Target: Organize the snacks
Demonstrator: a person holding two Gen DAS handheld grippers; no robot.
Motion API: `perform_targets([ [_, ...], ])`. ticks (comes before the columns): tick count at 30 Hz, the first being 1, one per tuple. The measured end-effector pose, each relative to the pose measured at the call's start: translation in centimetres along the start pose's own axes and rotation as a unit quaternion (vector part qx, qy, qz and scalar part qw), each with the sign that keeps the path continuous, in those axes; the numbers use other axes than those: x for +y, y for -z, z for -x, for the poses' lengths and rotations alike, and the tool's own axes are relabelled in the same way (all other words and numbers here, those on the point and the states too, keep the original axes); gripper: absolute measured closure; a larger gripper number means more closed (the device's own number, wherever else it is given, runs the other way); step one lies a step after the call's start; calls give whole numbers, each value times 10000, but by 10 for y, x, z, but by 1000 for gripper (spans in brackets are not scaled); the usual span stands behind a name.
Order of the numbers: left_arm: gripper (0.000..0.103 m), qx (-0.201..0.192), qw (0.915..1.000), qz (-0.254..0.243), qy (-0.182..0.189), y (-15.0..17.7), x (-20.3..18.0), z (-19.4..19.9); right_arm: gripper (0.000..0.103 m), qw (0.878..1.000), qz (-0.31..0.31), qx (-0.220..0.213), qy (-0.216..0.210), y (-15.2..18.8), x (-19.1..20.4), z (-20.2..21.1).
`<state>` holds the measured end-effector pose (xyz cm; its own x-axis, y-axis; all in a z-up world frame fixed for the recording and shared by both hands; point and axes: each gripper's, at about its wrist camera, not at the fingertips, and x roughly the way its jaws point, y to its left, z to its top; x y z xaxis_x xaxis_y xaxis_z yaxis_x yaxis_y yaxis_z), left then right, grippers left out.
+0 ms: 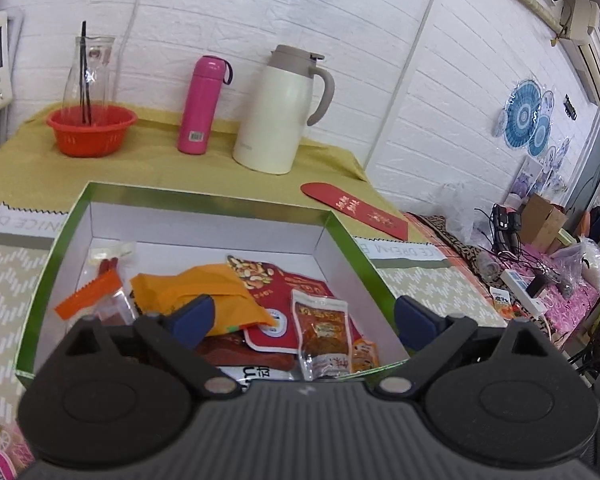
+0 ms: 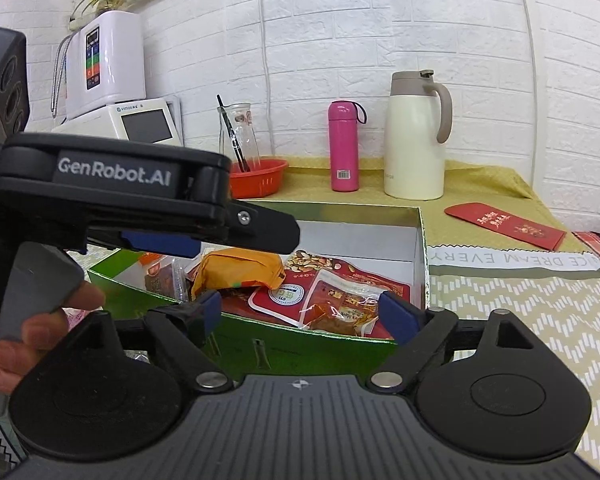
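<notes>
A green box with white inside [image 1: 204, 220] [image 2: 332, 344] holds several snack packets: an orange packet [image 1: 204, 288] [image 2: 240, 268], a red nut packet [image 1: 276, 280] [image 2: 324, 268], a clear packet of reddish snack [image 1: 322, 324] [image 2: 340, 304] and an orange-topped clear packet [image 1: 96, 296]. My left gripper [image 1: 304, 316] is open and empty just above the box's near side. It also shows in the right wrist view [image 2: 172, 236], over the box's left part. My right gripper [image 2: 304, 312] is open and empty at the box's near wall.
At the back of the table stand a red bowl [image 1: 92, 128] with a glass carafe [image 1: 88, 68], a pink flask [image 1: 202, 104] and a cream jug [image 1: 280, 112]. A red envelope [image 1: 356, 208] lies right of the box. Appliances [image 2: 108, 76] stand at the left.
</notes>
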<state>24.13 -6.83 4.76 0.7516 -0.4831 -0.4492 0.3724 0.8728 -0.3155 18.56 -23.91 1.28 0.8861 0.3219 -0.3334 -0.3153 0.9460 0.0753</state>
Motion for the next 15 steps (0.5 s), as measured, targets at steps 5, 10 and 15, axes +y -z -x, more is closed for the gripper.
perform_targets([
  [5,8,-118,9999,-84,-25,0,-7,24,0,10000,12,-12,31,-7,7,15],
  [10,8,-148,9994,-167,-255,7,-10,59,0,9999,88,-96,89,-12,19,50],
  [15,8,-246,9992,35,-309,31,-1,99,0,9995,292,-109,-10,-4,33,86],
])
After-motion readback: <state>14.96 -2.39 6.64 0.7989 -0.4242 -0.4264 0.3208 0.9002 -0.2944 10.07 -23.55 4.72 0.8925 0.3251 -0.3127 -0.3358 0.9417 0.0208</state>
